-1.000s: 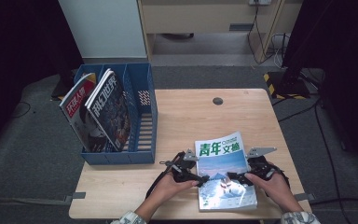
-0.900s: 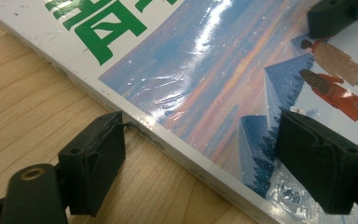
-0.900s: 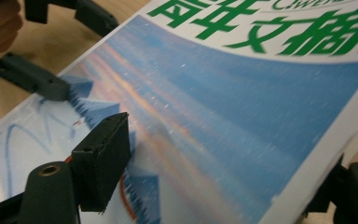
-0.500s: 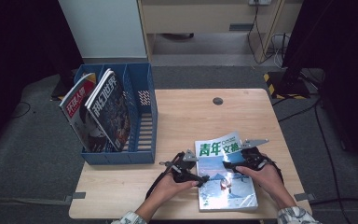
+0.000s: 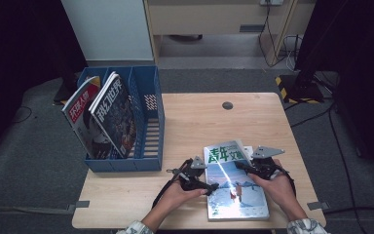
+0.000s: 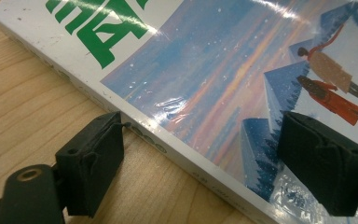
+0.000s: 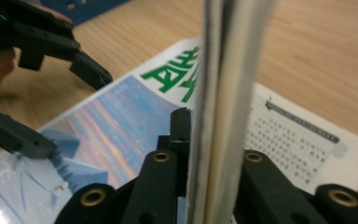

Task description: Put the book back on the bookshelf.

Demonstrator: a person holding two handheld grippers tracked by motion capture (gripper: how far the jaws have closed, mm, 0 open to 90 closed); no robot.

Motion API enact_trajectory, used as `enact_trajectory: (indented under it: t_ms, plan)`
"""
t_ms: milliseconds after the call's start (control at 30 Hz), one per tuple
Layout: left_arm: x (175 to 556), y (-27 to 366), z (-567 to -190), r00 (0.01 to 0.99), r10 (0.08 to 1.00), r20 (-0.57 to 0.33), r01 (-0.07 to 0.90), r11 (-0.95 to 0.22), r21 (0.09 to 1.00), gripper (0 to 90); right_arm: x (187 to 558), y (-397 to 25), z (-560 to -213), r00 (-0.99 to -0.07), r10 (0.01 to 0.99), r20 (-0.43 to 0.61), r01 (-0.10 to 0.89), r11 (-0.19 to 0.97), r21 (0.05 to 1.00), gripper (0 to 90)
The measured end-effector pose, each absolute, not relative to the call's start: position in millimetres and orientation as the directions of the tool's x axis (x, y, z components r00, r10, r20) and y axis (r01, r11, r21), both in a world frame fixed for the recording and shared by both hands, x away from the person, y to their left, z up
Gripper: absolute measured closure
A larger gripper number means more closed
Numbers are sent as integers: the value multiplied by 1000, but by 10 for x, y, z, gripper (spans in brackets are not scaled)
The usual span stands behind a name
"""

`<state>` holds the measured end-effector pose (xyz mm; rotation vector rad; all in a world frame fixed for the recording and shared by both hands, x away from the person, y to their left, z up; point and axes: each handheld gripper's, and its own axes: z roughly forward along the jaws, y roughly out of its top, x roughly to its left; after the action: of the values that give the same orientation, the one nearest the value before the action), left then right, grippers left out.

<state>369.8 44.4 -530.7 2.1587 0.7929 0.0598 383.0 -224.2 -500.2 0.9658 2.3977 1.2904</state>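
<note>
Two hands work one magazine (image 5: 236,187) at the near edge of the table (image 5: 190,122), the person's sleeves just showing at the bottom of the high view. Left gripper (image 5: 210,185) stands spread wide at the magazine's left edge — one jaw on the bare wood beside the spine, the other over the glossy cover, nothing pinched between them in the left gripper view. Right gripper (image 5: 241,166) is clenched on the magazine's right-hand pages, a sheaf standing on edge between its jaws in the right gripper view, with a printed inner page laid open beyond. Green characters run across the top of the cover; two small figures and a pale blue sky fill the rest. Farther back on the left a blue rack (image 5: 148,131) stands on the table's corner, holding two more magazines (image 5: 100,117) upright and leaning. Beyond that — a small dark disc (image 5: 227,105) near the far edge.
</note>
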Motion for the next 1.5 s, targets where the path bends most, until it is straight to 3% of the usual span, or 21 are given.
enact_trajectory:
  t_ms: [300, 500, 833, 900, 1067, 1167, 1233, 1300, 1500]
  plan:
    - [3737, 436, -5322, 791, 559, -247, 536, -441, 720, 80, 3770, -2254, -4893, -765, 642, 58, 366, 359, 859, 858]
    - [3788, 459, -5342, 787, 525, -325, 563, -397, 725, 71, 3739, -2271, -4809, -772, 634, 44, 312, 317, 896, 860]
    - [3801, 438, -5354, 795, 507, -332, 557, -395, 731, 80, 3776, -2331, -4886, -770, 631, 94, 335, 274, 901, 839]
    - [3799, 432, -5354, 795, 510, -329, 556, -394, 732, 81, 3797, -2349, -4924, -756, 647, 98, 357, 282, 891, 796]
    - [3788, 416, -5353, 798, 520, -303, 543, -405, 735, 92, 3864, -2334, -5069, -713, 700, 41, 422, 381, 823, 544]
    - [3784, 404, -5351, 799, 526, -291, 538, -411, 736, 100, 3917, -2301, -5172, -676, 737, 13, 493, 439, 751, 270]
    - [3782, 402, -5351, 799, 527, -288, 537, -411, 737, 102, 3942, -2335, -5186, -635, 773, 11, 528, 423, 736, 149]
    - [3784, 405, -5348, 798, 530, -286, 537, -412, 736, 110, 3944, -2416, -5187, -594, 804, -20, 542, 419, 729, 94]
    - [3794, 404, -5338, 773, 560, -298, 562, -386, 732, 162, 3900, -2553, -5214, -599, 794, 99, 604, 368, 707, 151]
